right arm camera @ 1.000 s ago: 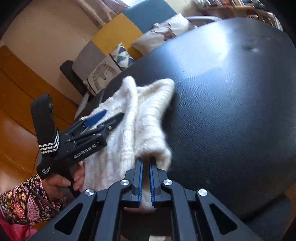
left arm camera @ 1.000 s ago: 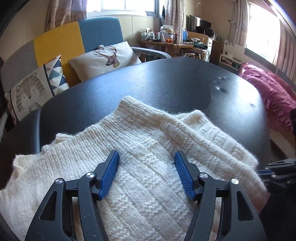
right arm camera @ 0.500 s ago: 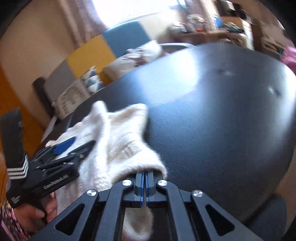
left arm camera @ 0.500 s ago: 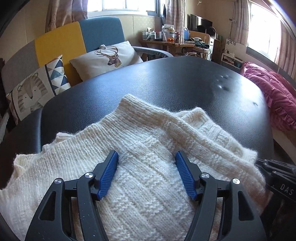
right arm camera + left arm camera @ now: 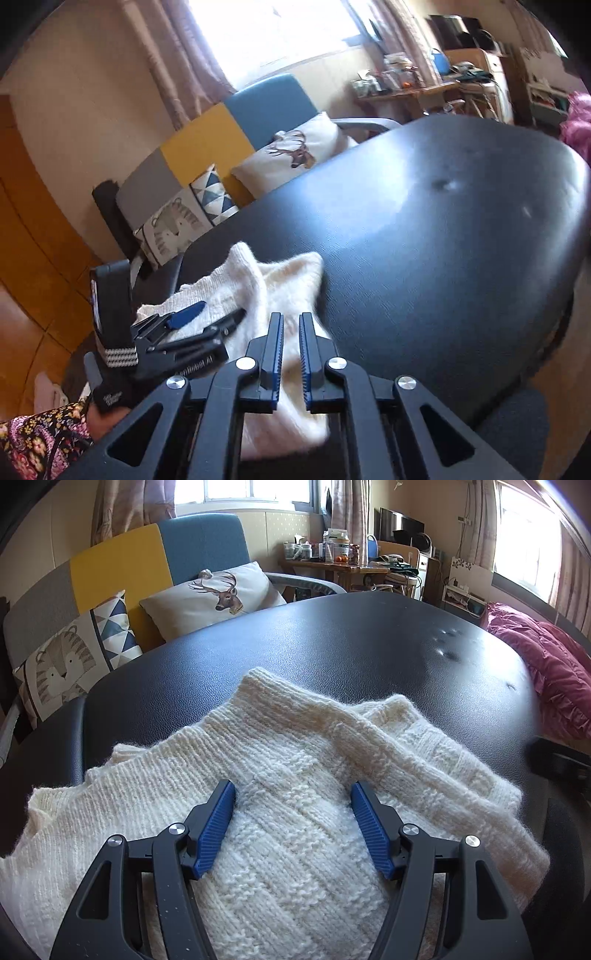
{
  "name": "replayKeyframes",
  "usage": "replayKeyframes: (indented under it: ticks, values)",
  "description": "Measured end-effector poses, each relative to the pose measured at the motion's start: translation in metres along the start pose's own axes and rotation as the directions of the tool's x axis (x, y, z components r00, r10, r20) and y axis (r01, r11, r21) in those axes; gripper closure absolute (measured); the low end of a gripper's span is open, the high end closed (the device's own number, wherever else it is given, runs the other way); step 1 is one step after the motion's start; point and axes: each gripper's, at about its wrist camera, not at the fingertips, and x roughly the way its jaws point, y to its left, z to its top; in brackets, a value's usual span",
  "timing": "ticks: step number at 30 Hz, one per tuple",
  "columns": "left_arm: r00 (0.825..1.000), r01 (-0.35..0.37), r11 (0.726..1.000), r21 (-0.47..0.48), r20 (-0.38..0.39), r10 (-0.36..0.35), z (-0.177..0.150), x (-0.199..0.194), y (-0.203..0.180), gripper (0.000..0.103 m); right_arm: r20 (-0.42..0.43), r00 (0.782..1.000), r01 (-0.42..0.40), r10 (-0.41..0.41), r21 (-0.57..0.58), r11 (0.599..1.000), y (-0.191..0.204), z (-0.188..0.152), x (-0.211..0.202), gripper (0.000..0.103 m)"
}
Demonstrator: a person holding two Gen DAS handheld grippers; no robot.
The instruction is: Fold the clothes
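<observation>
One cream knit sweater (image 5: 288, 812) lies folded on a black counter (image 5: 351, 653), bunched at the near edge closest to the person, with two pairs of tongs at work over it. The left tongs (image 5: 293, 805) stand spread wide, their two blue pads resting on the knit and apart from each other, gripping nothing; seen from the right wrist, the left tongs (image 5: 207, 319) lie low across the sweater (image 5: 273, 291), held by a hand with a flowered sleeve (image 5: 33, 439) at the lower left. The right tongs (image 5: 291, 334) show a narrow gap between their two blue pads: the jaws have just been opening, and no fold of the sweater is pinched between them, the knit lying below and beyond the tips. The sweater's right edge runs close to the counter's near right rim, and its ribbed band points toward the far side. Beyond the sweater the counter (image 5: 443, 240) is bare black surface all the way to its rounded far edge, marked by a few small dents. Behind the counter stands one sofa (image 5: 122, 565) in grey, yellow and blue panels carrying three cushions: a deer cushion (image 5: 218, 590), a triangle-patterned cushion (image 5: 114, 624) and a tiger cushion (image 5: 59, 664). One pink quilt (image 5: 543, 664) lies heaped past the counter's right edge.
</observation>
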Motion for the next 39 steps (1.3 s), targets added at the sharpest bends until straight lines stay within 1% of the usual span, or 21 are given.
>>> replayKeyframes:
  ticks: [4,7,8,10,13,16,19,20,21,23,25,28,29,30,32,34,36,39]
  values:
    - [1.000,0.000,1.000,0.000,0.001,0.000,-0.001,0.000,0.000,0.035,-0.085,0.996,0.000,-0.004,-0.057,0.998,0.006,0.010,0.046,0.095]
    - [1.000,0.003,1.000,-0.003,0.000,-0.003,-0.001,0.000,0.000,0.035,-0.147,0.987,0.048,-0.062,-0.098,0.994,0.005,0.009,0.073,0.095]
    - [1.000,0.005,1.000,-0.005,0.000,-0.005,-0.001,0.000,0.001,0.035,-0.151,0.986,0.058,-0.074,-0.111,0.992,0.002,0.006,0.076,0.098]
    - [1.000,0.009,1.000,-0.008,0.000,-0.009,-0.001,0.000,0.001,0.034,-0.125,0.988,0.072,-0.087,-0.122,0.990,-0.005,0.001,0.076,0.103]
    - [1.000,0.009,1.000,-0.008,0.000,-0.009,-0.001,0.001,0.001,0.034,-0.097,0.991,0.081,-0.092,-0.110,0.991,-0.013,-0.005,0.075,0.103]
    - [1.000,0.008,1.000,-0.007,0.000,-0.008,-0.001,0.001,0.001,0.034,-0.072,0.992,0.093,-0.102,-0.125,0.988,-0.013,-0.009,0.075,0.103]
    - [1.000,0.006,1.000,-0.006,-0.001,-0.006,0.000,0.001,0.001,0.034,-0.086,0.996,0.034,-0.037,-0.036,0.999,-0.023,-0.002,0.072,0.103]
    - [1.000,0.005,1.000,-0.006,-0.001,-0.005,0.000,0.001,0.001,0.034,-0.083,0.996,0.008,-0.010,-0.023,1.000,-0.024,0.003,0.068,0.099]
    - [1.000,0.003,1.000,-0.004,-0.001,-0.003,0.000,0.002,0.000,0.034,-0.081,0.997,-0.011,0.008,-0.041,0.999,-0.022,0.008,0.066,0.097]
    - [1.000,0.001,1.000,-0.003,-0.001,-0.001,0.000,0.002,0.000,0.034,-0.088,0.996,-0.015,0.001,-0.152,0.988,-0.010,0.022,0.070,0.097]
    - [1.000,0.001,1.000,-0.004,-0.001,-0.001,-0.001,0.002,0.000,0.034,-0.146,0.989,-0.063,0.035,-0.195,0.979,-0.003,0.033,0.086,0.097]
    - [1.000,0.002,1.000,-0.005,-0.001,-0.002,-0.001,0.003,0.000,0.034,-0.234,0.972,-0.038,-0.016,-0.222,0.974,0.000,0.040,0.117,0.097]
    - [1.000,0.002,1.000,-0.005,-0.002,-0.002,-0.001,0.003,0.000,0.034,-0.254,0.967,-0.032,-0.025,-0.220,0.975,-0.002,0.040,0.126,0.098]
    - [1.000,0.003,1.000,-0.006,-0.002,-0.003,-0.001,0.003,0.001,0.034,-0.256,0.966,-0.031,-0.023,-0.208,0.978,-0.006,0.041,0.132,0.100]
    - [1.000,0.004,1.000,-0.008,-0.004,-0.004,-0.001,0.003,0.001,0.034,-0.240,0.971,-0.027,-0.018,-0.180,0.983,-0.013,0.041,0.138,0.103]
    - [1.000,0.006,1.000,-0.010,-0.003,-0.006,-0.001,0.004,0.002,0.033,-0.225,0.974,-0.025,-0.006,-0.136,0.990,-0.021,0.041,0.141,0.103]
    - [1.000,0.008,1.000,-0.011,-0.003,-0.008,-0.001,0.004,0.002,0.033,-0.215,0.976,-0.049,0.034,-0.068,0.996,-0.028,0.040,0.132,0.101]
    - [1.000,0.007,1.000,-0.011,-0.003,-0.007,-0.002,0.004,0.003,0.033,-0.188,0.980,-0.069,0.061,-0.038,0.997,-0.038,0.032,0.102,0.099]
